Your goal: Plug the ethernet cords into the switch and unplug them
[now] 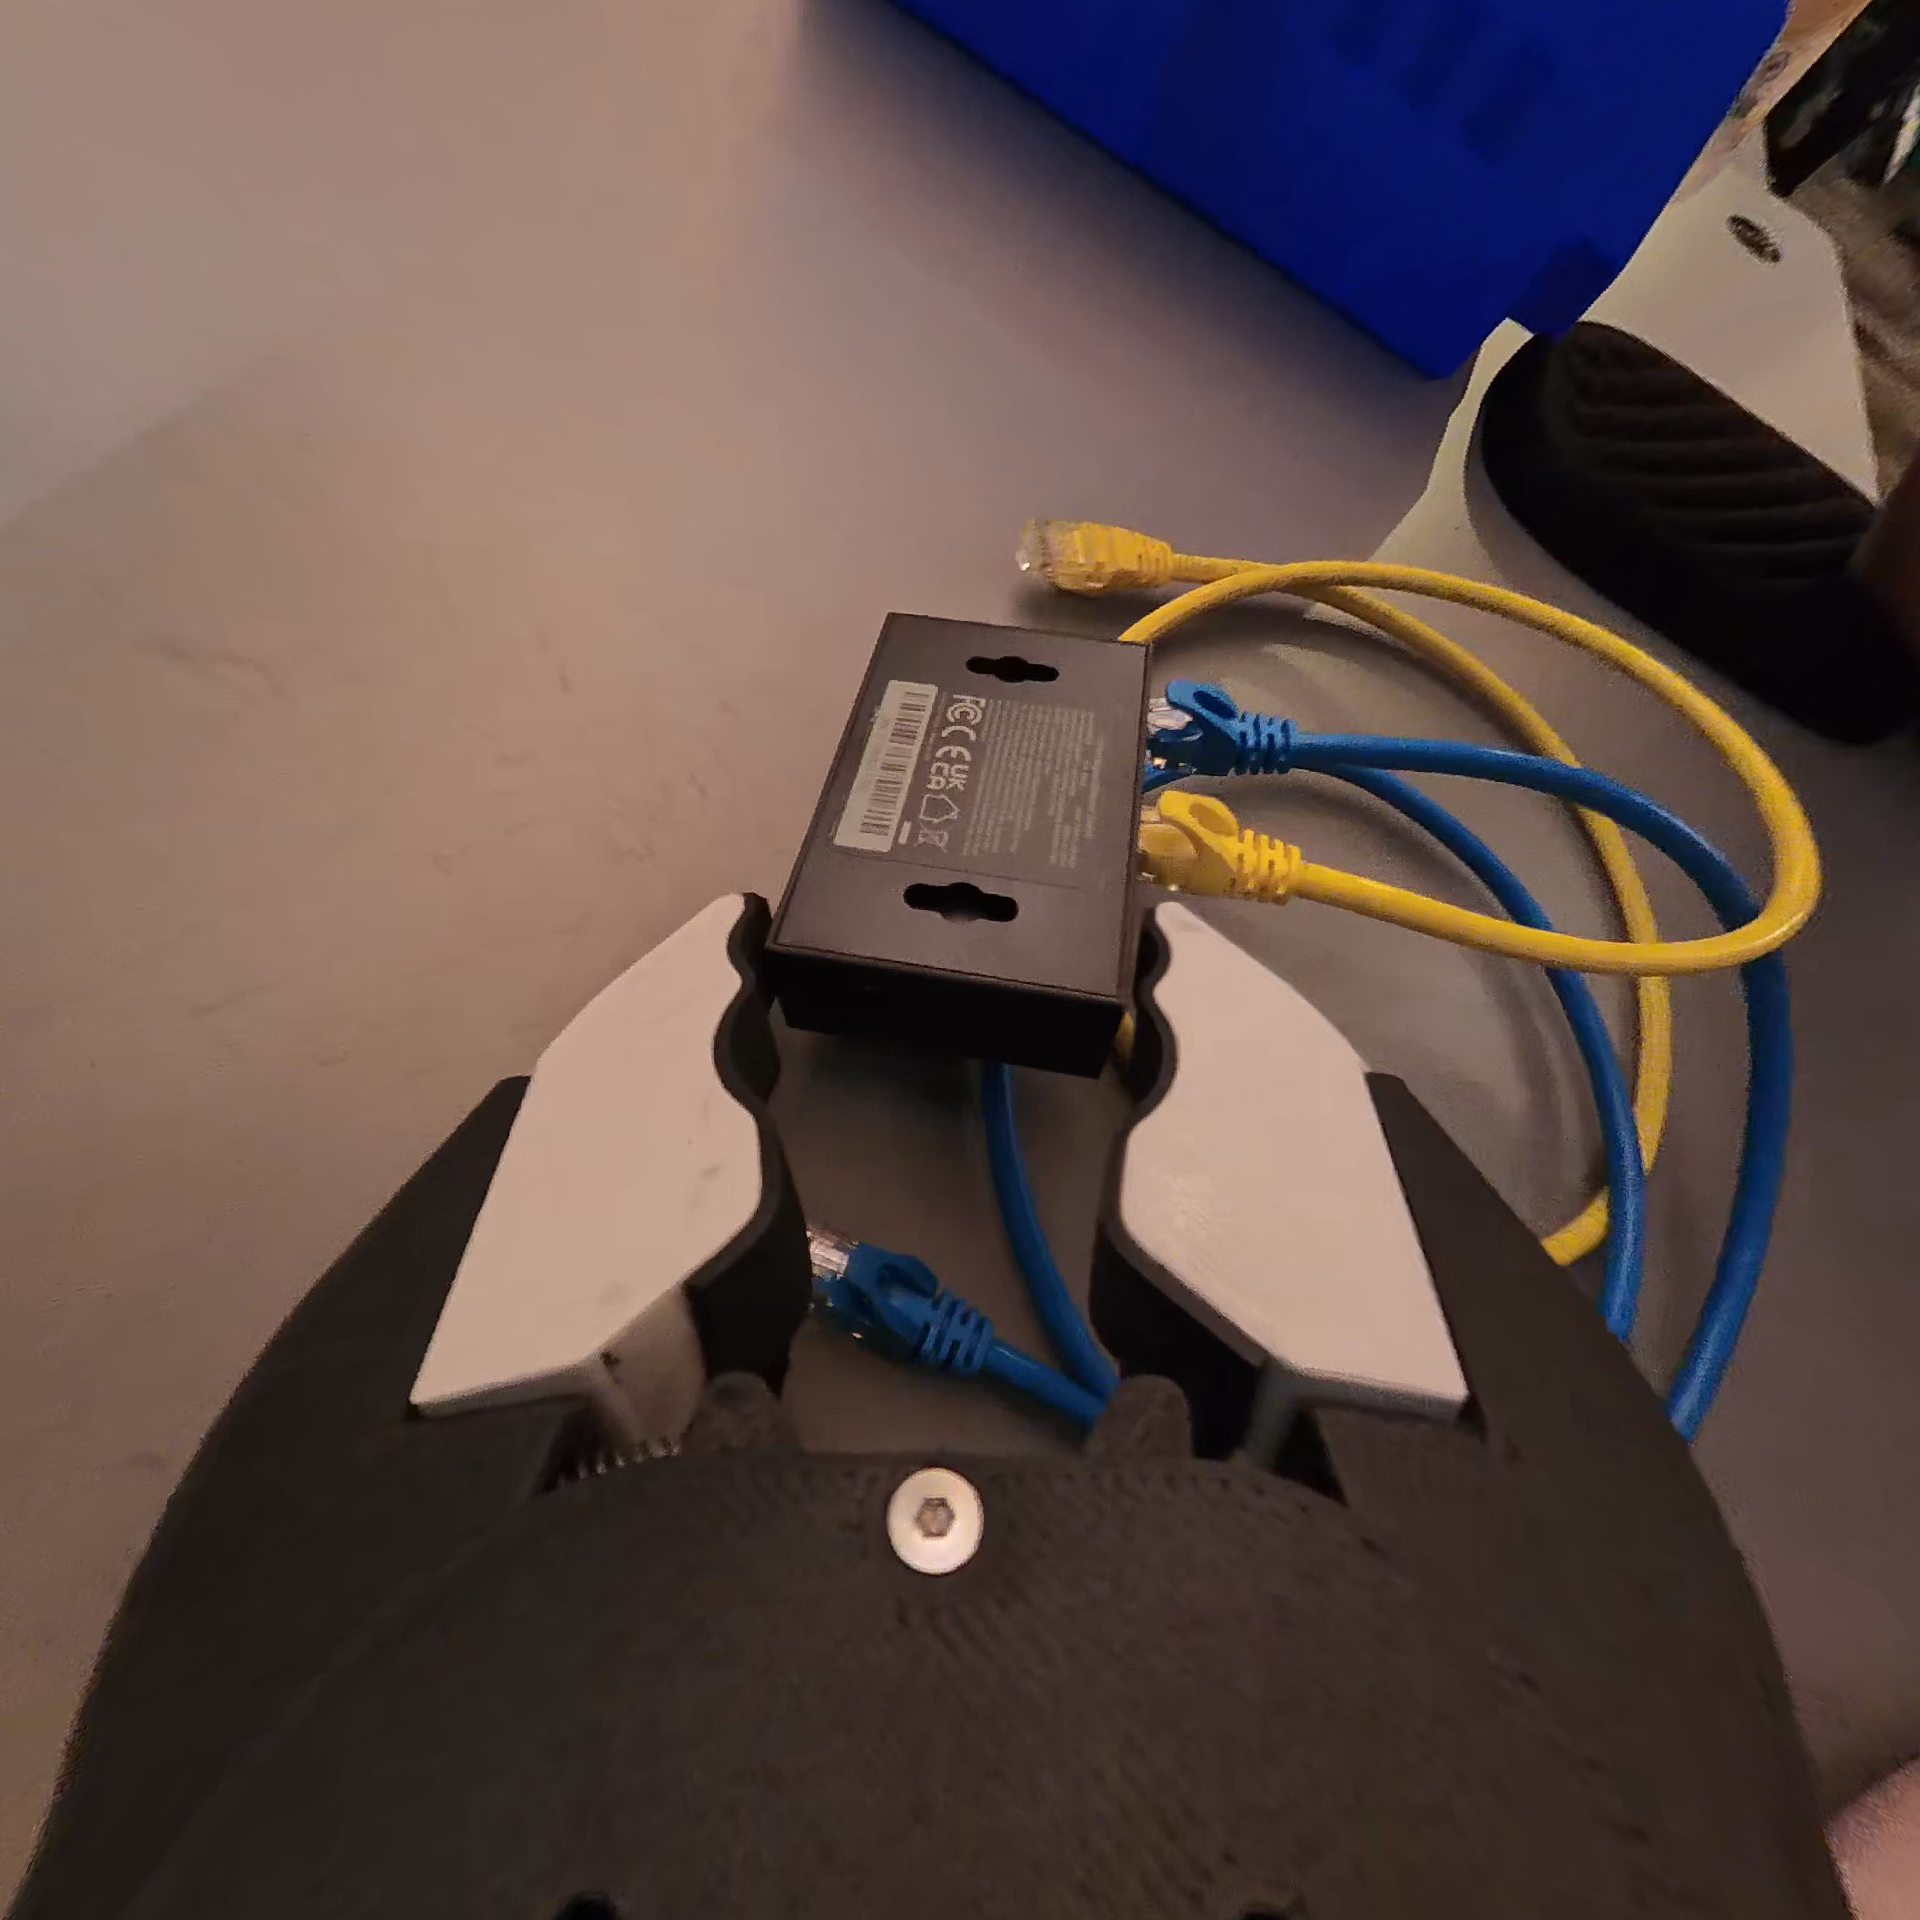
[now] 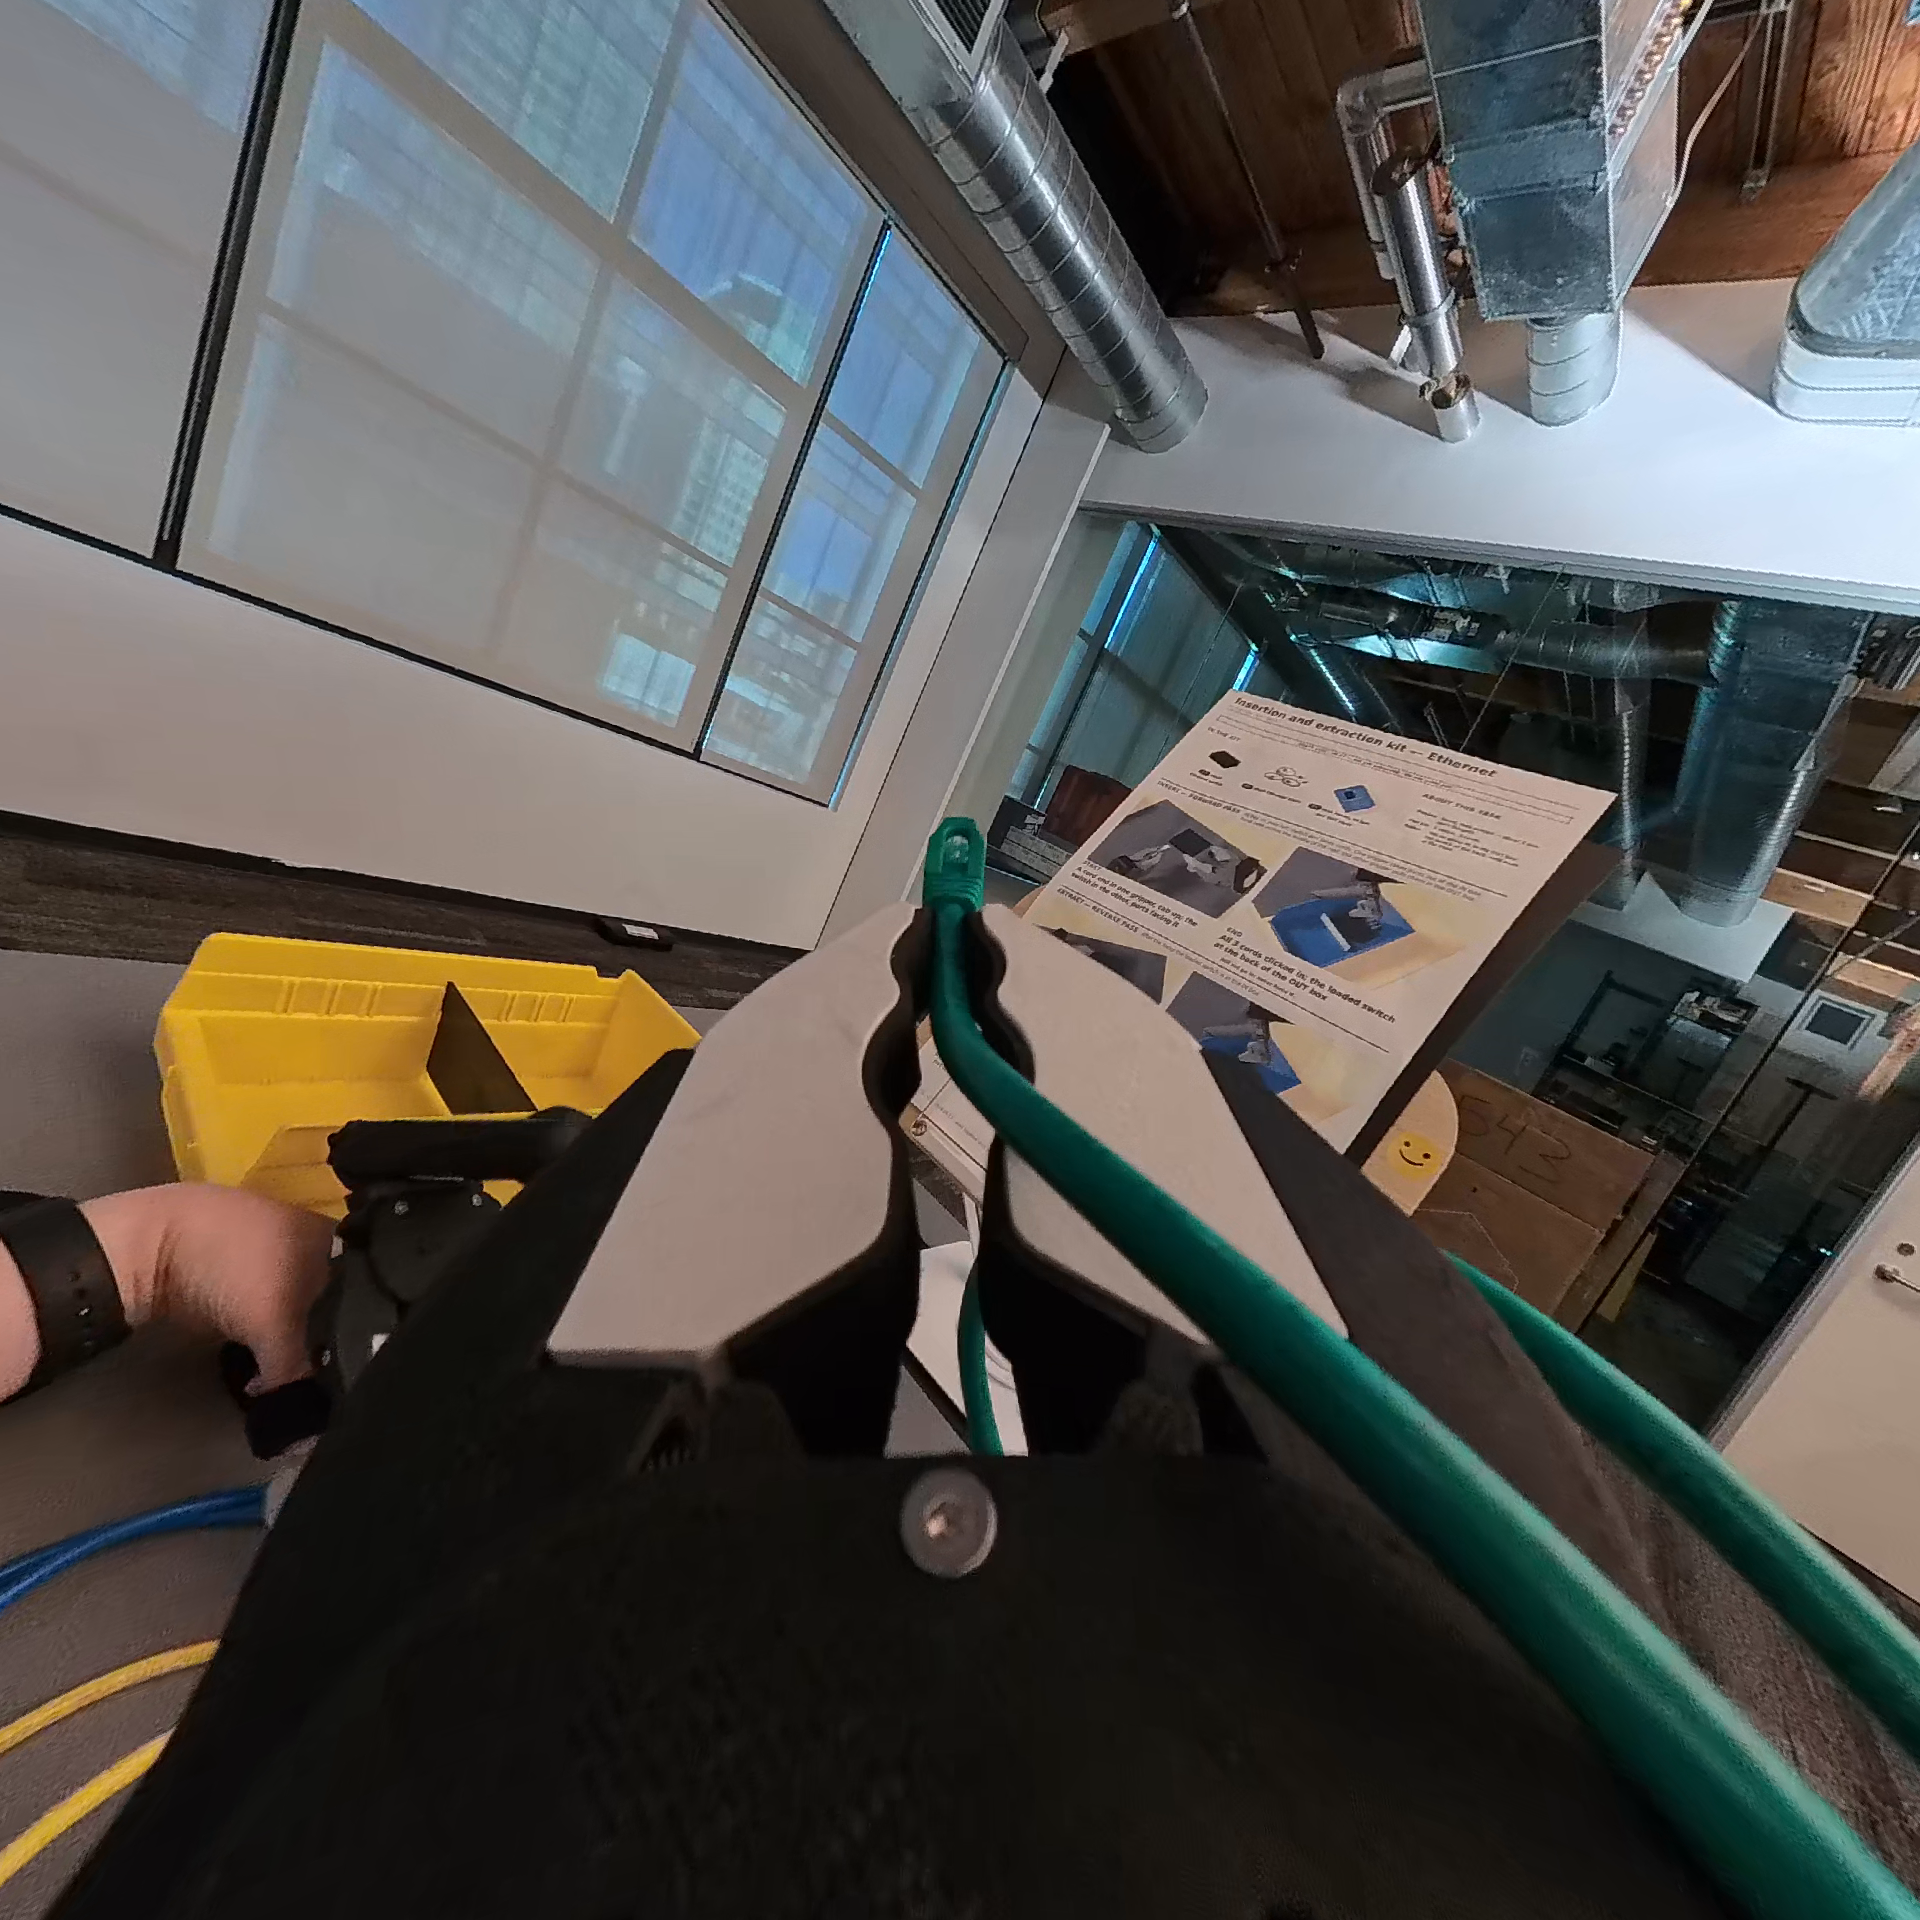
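Your left gripper point(image 1: 951, 966) is clamped on the near end of the black switch point(image 1: 971, 821); one blue cord point(image 1: 1455, 758) and one yellow cord point(image 1: 1455, 914) sit in its right side, over the grey worktop point(image 1: 416, 623); your right gripper point(image 2: 951, 935) pinches the green cord point(image 2: 1143, 1174) just under its plug, raised near the yellow bin point(image 2: 312, 1029)

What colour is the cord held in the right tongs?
Green: the cord and its plug boot are green, pinched in the right tongs. Right wrist view shows it best.
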A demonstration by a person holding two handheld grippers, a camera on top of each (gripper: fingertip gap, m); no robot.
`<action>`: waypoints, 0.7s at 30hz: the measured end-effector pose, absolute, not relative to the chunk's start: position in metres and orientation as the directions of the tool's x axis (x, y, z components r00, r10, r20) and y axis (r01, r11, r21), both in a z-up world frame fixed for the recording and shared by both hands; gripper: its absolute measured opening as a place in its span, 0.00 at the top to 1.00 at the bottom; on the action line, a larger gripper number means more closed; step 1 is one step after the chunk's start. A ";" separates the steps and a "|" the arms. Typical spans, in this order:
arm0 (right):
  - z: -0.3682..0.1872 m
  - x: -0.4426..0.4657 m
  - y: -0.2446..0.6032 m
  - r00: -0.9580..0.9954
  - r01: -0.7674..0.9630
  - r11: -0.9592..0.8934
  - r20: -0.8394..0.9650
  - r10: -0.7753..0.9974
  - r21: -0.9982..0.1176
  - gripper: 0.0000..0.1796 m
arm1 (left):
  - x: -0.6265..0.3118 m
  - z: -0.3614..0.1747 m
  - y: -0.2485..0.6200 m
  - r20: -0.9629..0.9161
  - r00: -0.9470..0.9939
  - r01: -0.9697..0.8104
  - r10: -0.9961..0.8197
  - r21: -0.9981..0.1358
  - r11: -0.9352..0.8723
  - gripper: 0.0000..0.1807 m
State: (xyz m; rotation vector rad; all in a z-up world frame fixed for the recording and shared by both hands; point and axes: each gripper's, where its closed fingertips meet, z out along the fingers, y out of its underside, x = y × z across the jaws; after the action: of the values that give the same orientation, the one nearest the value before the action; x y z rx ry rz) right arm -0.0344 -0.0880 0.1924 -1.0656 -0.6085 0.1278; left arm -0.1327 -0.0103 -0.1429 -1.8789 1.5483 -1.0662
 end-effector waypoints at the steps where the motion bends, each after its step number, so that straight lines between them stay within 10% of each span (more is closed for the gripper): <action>1: 0.193 -0.034 -0.088 0.830 0.187 0.495 0.406 0.382 -0.849 0.96 | -0.132 -0.143 -0.010 0.263 0.059 -0.590 -0.963 -0.769 -0.246 0.65; 21: 0.168 -0.031 -0.061 0.833 0.256 0.399 0.410 0.371 -0.880 0.96 | -0.117 -0.084 0.018 0.214 0.222 -0.466 -0.951 -0.834 -0.296 0.67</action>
State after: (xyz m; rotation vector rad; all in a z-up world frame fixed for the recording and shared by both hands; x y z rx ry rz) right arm -0.0310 -0.0609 0.1683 -1.1789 -0.6176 0.0787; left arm -0.1174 0.0177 -0.0842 -1.8687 1.3064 -0.9871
